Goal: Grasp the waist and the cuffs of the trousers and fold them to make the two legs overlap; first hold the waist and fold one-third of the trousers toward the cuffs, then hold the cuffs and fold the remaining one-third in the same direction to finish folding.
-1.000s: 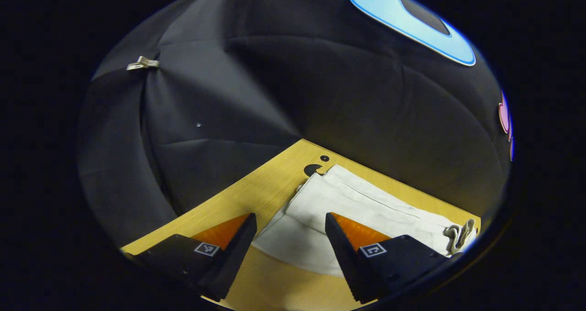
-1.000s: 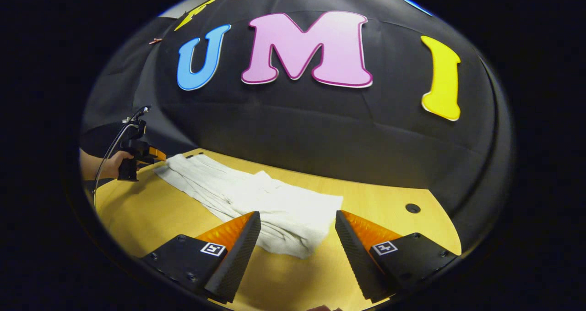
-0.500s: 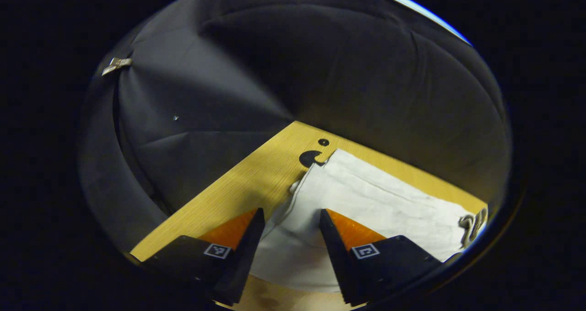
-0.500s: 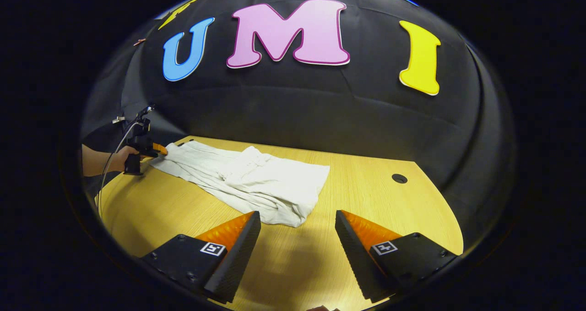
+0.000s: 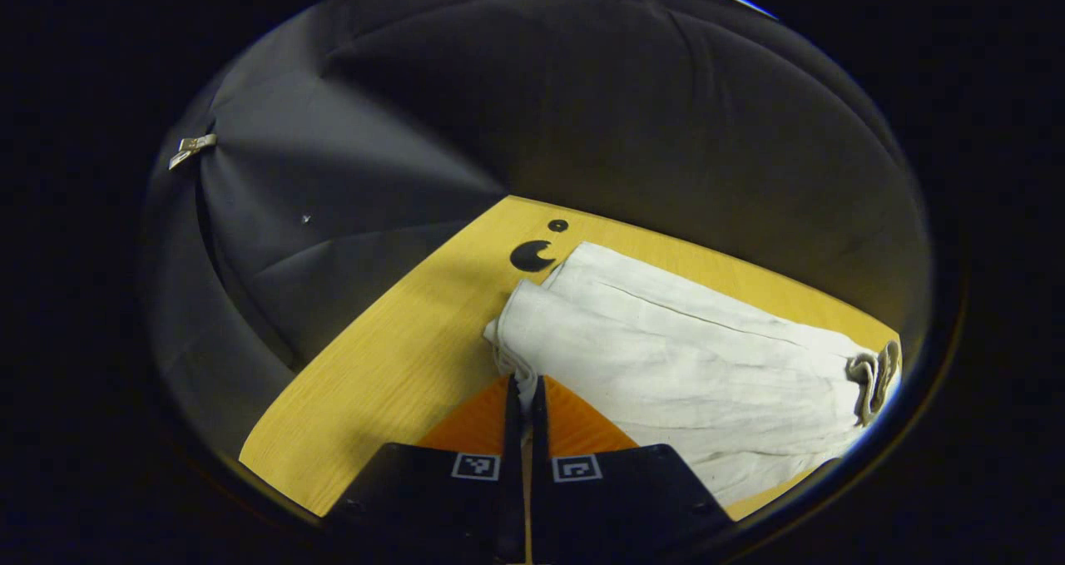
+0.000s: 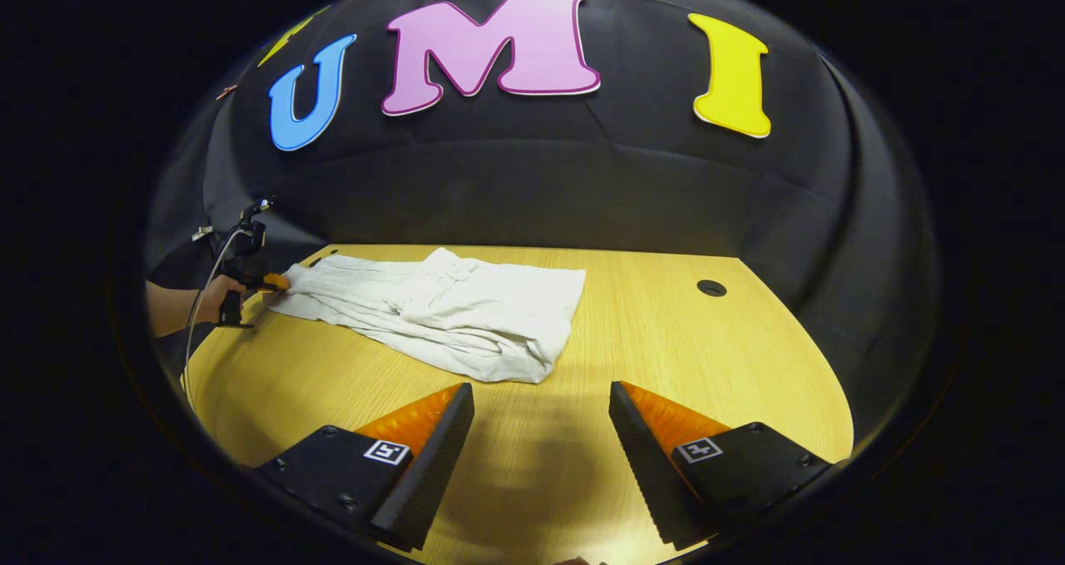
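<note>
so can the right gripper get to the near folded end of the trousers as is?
Probably yes: right gripper is open, over bare table, with nothing between it and the trousers.

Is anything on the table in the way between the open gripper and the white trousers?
No, nothing visible: bare table lies between the right gripper and the trousers. The left gripper already pinches their cuff end.

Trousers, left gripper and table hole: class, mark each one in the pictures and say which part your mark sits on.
trousers (image 6: pixel 466 315): right gripper view, middle of the cloth.
left gripper (image 5: pixel 522 398): left gripper view, fingertips pinching the cuff edge.
table hole (image 6: pixel 711 287): right gripper view, its dark centre.
</note>
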{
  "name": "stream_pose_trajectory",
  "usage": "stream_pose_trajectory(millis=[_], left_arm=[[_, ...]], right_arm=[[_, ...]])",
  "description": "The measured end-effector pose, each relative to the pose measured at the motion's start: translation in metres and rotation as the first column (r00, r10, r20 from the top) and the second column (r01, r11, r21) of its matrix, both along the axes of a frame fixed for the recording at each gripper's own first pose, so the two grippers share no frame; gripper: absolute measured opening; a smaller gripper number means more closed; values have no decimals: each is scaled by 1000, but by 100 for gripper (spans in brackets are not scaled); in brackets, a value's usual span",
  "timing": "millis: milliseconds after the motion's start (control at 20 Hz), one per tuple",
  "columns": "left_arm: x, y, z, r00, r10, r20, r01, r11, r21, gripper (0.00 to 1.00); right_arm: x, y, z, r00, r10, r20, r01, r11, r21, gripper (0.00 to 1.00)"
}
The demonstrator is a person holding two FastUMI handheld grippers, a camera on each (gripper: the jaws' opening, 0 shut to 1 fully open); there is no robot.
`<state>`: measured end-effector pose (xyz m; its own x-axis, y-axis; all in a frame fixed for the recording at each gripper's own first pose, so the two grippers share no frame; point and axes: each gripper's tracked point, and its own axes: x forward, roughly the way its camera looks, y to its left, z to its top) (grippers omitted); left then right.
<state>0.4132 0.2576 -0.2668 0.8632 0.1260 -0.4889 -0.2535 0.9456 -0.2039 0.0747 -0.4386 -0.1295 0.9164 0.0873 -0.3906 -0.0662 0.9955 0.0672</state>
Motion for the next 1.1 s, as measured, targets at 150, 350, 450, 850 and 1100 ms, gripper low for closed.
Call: stream_pose_trajectory(millis=[150, 350, 450, 850, 1100], left_arm=[[-20, -20, -5, 1000, -11, -25, 11, 1000, -23, 6], [-38, -23, 7, 999, 46, 18, -45, 997, -60, 6], [-41, -24, 30, 997, 59, 56, -55, 996, -74, 6], [-47, -74, 131, 984, 18, 176, 0, 995, -103, 6], [-40, -154, 188, 966, -91, 243, 111, 992, -67, 6]], right_arm=[[-1, -8, 6, 1000, -22, 3, 21, 1000, 10, 100], [-1, -25, 20, 998, -56, 11, 56, 998, 40, 99], [-2, -36, 27, 997, -74, 19, 73, 997, 39, 99], [-17, -68, 48, 995, -92, 48, 92, 996, 0, 98], [-29, -77, 56, 994, -92, 62, 93, 996, -6, 99]])
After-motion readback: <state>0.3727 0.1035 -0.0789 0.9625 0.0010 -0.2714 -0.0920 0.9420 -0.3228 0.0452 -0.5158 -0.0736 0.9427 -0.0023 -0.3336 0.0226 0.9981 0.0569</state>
